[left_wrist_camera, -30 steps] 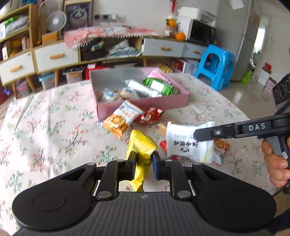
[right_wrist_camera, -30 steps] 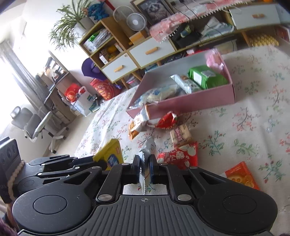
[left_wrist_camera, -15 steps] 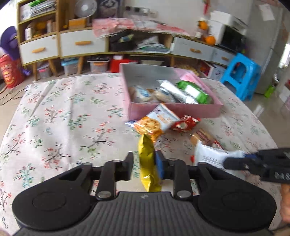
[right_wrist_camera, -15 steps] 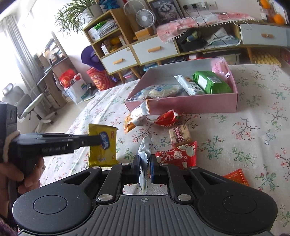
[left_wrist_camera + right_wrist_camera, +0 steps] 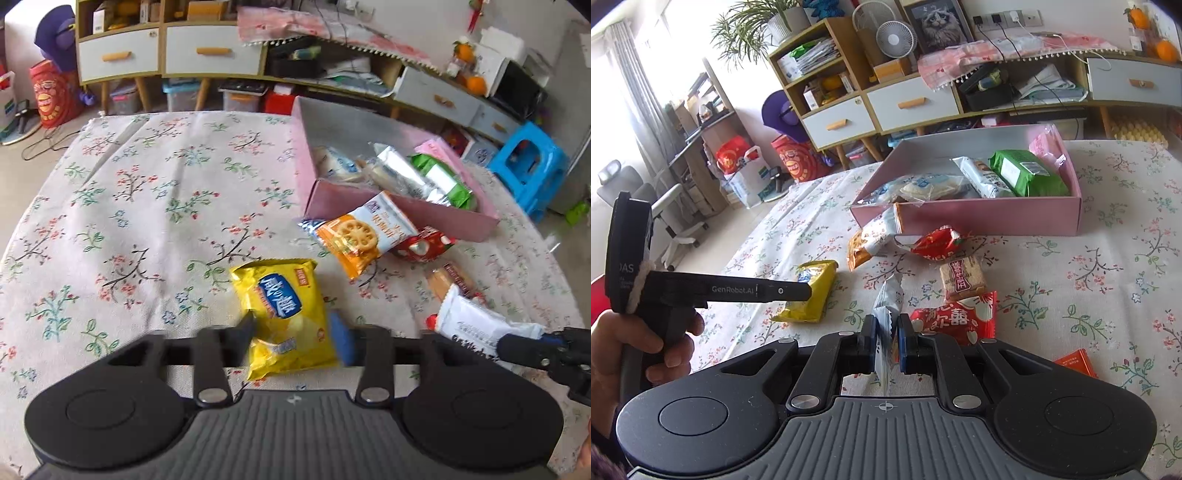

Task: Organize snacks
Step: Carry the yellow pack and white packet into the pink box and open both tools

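Observation:
A yellow snack packet (image 5: pixel 280 302) lies flat on the flowered tablecloth (image 5: pixel 147 206). My left gripper (image 5: pixel 291 338) straddles its near end; the jaws are opening and the pads stand clear of its sides. In the right wrist view the same yellow packet (image 5: pixel 812 295) rests under the left gripper's fingers (image 5: pixel 783 291). My right gripper (image 5: pixel 888 332) is shut on a white packet (image 5: pixel 890 295), held edge-up above the cloth. That white packet (image 5: pixel 469 325) shows at the lower right of the left wrist view. The pink box (image 5: pixel 979 218) behind holds several snacks.
Loose snacks lie before the box: an orange cracker packet (image 5: pixel 362 236), a red wrapper (image 5: pixel 936 240), a brown biscuit pack (image 5: pixel 962 282), a big red packet (image 5: pixel 956 321) and a small orange one (image 5: pixel 1075 362). Cabinets (image 5: pixel 166 55) and a blue stool (image 5: pixel 528 162) stand beyond the table.
The left jaws have spread and let go of the yellow packet, which dropped from upright to flat on the cloth. The right gripper keeps its hold on the white packet.

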